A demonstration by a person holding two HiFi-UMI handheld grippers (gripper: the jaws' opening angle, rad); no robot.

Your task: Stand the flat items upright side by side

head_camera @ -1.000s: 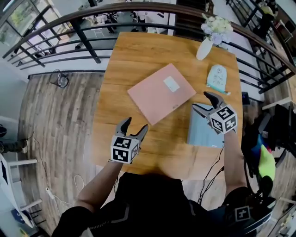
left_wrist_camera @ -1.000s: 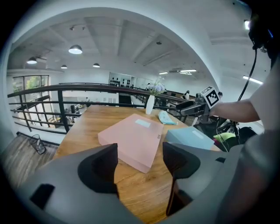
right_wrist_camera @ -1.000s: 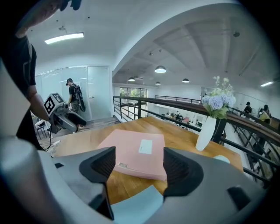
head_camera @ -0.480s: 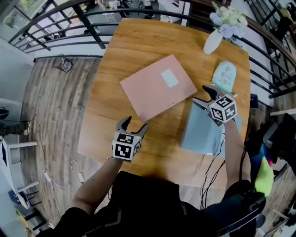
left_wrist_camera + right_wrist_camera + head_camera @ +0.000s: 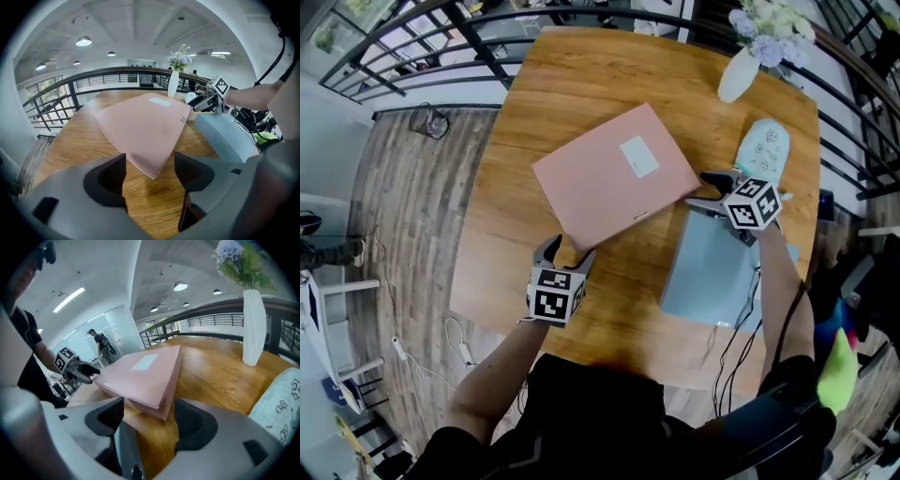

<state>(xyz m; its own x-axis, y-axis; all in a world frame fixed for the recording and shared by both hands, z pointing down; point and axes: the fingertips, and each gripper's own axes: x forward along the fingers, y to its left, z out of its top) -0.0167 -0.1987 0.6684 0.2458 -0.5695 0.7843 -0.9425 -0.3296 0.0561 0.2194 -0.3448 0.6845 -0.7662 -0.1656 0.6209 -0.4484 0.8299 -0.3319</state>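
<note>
Pink folder [image 5: 614, 173], left claw [image 5: 567, 251], right claw [image 5: 699, 190] agape

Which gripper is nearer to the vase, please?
Right. The right gripper, by the pink book, is not far from the vase; the left gripper is at the book's near corner, much farther off.

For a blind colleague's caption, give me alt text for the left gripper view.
The left hand-held gripper, open, frames the near corner of a pink folder lying flat on a wooden table. A blue folder lies to its right, with the right hand-held gripper and a white vase beyond.
</note>
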